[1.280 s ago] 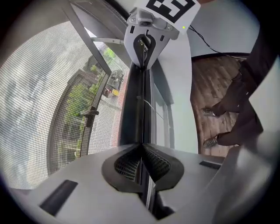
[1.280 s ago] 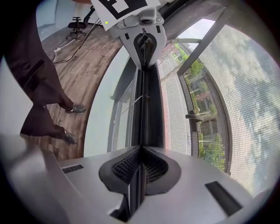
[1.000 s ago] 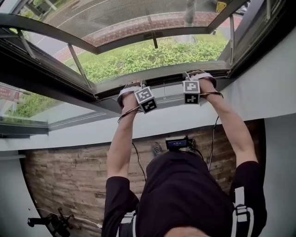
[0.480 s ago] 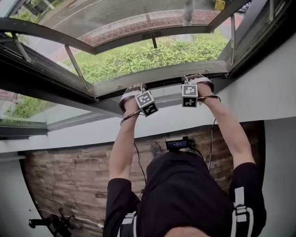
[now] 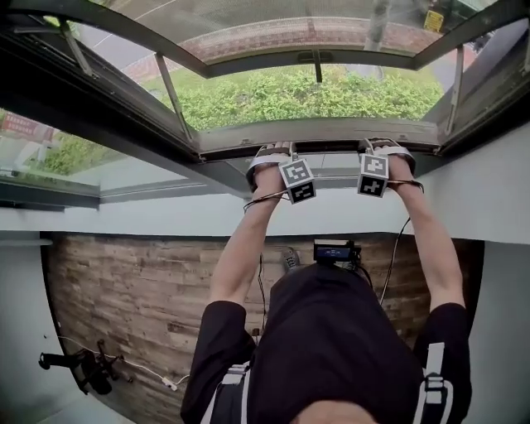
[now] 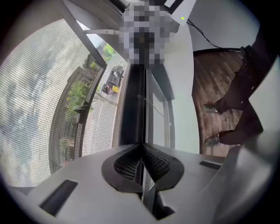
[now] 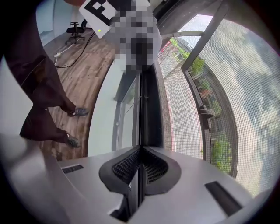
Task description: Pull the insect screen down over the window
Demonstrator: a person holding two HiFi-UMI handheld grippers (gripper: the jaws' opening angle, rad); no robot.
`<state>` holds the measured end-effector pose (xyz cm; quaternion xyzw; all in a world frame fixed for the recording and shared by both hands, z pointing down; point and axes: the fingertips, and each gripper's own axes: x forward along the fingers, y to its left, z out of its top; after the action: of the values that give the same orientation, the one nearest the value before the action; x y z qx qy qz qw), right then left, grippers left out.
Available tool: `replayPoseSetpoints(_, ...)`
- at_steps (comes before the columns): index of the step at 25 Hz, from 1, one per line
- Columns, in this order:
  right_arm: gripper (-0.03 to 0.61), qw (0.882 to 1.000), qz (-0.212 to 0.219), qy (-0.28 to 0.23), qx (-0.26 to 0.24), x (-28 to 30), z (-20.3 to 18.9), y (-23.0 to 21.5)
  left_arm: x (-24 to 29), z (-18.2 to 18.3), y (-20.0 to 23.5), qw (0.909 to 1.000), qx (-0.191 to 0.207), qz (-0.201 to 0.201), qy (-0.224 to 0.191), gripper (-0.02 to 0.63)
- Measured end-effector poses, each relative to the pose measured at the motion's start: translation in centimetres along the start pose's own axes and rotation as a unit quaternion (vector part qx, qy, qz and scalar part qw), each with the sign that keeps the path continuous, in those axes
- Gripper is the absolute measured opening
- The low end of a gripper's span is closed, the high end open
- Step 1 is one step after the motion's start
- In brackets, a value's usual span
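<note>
Against the head view of a second ago, both hands have come down a little with the bar they hold, and the window now sits more squarely in frame. The grip itself is unchanged. The left gripper [image 6: 141, 148] and the right gripper [image 7: 140, 151] each have their jaws pressed together on a thin lip of the dark bottom bar [image 6: 132, 107] of the insect screen [image 6: 39, 92], the ribbed pads [image 6: 154, 162] pinching it from either side. In both gripper views the mesh stretches away on the outer side of the bar, and the opened sash handle [image 6: 83, 113] shows through it. Judgement: the screen is drawn most of the way over the window, with the bar near the pale sill [image 5: 166, 217]. What remains appears to be a short final pull and seating of the bar; no latching can be confirmed. Writing: the left marker cube [image 5: 297, 180] and the right marker cube [image 5: 373, 175] bear black-and-white square patterns only. A yellow sign [image 5: 432, 21] outside and a small lit display [image 5: 334, 252] at the person's chest are too small to read. No brand is legible.
</note>
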<state>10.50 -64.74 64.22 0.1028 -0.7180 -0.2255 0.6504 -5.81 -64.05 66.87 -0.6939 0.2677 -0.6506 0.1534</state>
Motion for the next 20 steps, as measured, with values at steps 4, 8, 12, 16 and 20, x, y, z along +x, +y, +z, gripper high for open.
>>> replayPoseSetpoints(4,0.02,1.0,-0.025,0.0,-0.011,1.0,-0.3,-0.3,-0.3,-0.1,-0.1,1.0,-0.007,0.005,-0.004,0.02)
replayPoseSetpoints(8,0.02,0.999,-0.034,-0.005,-0.002,1.7,-0.2,-0.9,0.3,-0.2,0.5,0.9992,-0.023,0.026,-0.019,0.02)
replayPoseSetpoints(12,0.02,1.0,-0.011,-0.016,0.017,-0.8,0.3,-0.3,-0.8,-0.1,0.4,0.9988,-0.019,0.038,-0.022,0.023)
replayPoseSetpoints(16,0.02,0.998,-0.06,-0.008,0.001,0.3,-0.5,-1.7,-1.5,0.1,1.4,0.9976,-0.007,0.066,-0.017,0.023)
replayPoseSetpoints(20,0.02,0.998,-0.06,0.012,-0.004,2.2,-0.5,-0.9,0.2,-0.2,0.4,0.9963,-0.036,0.07,-0.036,0.017)
